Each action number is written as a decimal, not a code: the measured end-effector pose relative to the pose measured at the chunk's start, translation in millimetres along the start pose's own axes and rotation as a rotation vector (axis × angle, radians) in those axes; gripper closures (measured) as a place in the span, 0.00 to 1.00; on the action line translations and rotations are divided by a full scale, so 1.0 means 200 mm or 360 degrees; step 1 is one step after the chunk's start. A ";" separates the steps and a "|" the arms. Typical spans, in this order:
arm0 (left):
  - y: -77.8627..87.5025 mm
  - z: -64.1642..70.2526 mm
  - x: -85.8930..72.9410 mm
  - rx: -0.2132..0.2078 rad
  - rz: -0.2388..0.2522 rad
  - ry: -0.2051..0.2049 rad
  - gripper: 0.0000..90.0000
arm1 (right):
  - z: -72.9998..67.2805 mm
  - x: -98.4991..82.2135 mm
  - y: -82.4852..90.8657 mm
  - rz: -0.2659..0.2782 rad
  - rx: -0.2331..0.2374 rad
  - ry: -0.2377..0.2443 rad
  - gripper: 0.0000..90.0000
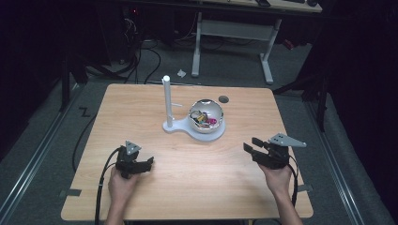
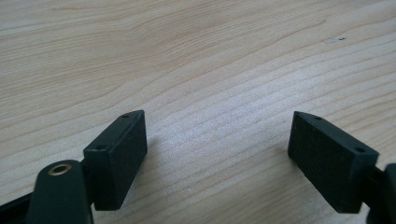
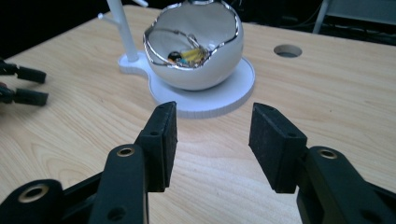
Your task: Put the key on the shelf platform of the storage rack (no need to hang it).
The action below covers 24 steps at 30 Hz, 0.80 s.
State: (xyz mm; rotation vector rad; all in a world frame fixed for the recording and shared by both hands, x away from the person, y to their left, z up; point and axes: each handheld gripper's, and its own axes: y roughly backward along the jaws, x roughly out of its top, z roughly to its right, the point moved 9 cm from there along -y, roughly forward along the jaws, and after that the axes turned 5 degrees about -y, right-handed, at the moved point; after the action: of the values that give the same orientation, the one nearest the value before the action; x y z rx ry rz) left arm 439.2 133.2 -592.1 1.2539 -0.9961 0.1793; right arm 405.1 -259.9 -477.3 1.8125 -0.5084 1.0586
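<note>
On the wooden table (image 1: 141,108) the white stand (image 1: 197,131) carries its egg-shaped bowl (image 1: 205,115) of small coloured items (image 1: 204,118) mid-table, well ahead of the right gripper (image 1: 252,145) and left gripper (image 1: 149,161), whose jaws gape wide, empty.

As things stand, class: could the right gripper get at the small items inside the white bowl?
Probably yes: the right gripper has open jaws facing the bowl, bare table between them, and the bowl's broken-edged opening faces it.
</note>
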 end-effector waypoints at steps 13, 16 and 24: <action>0.00 0.00 0.00 0.0001 0.0000 0.0000 0.22 | 0.05 -0.11 -0.10 -0.0080 -0.0036 -0.0024 0.57; 0.00 0.00 0.00 0.0001 0.0000 0.0000 0.22 | 0.06 -0.14 -0.15 -0.0103 -0.0048 -0.0047 0.57; 0.00 0.00 0.00 0.0001 0.0000 0.0001 0.22 | 0.08 -0.21 -0.24 -0.0143 -0.0055 -0.0075 0.56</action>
State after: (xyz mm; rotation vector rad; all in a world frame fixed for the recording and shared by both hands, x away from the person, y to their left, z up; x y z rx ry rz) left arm 439.2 133.1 -592.1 1.2543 -0.9954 0.1800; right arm 423.9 -255.6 -539.1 1.8164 -0.4664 0.9429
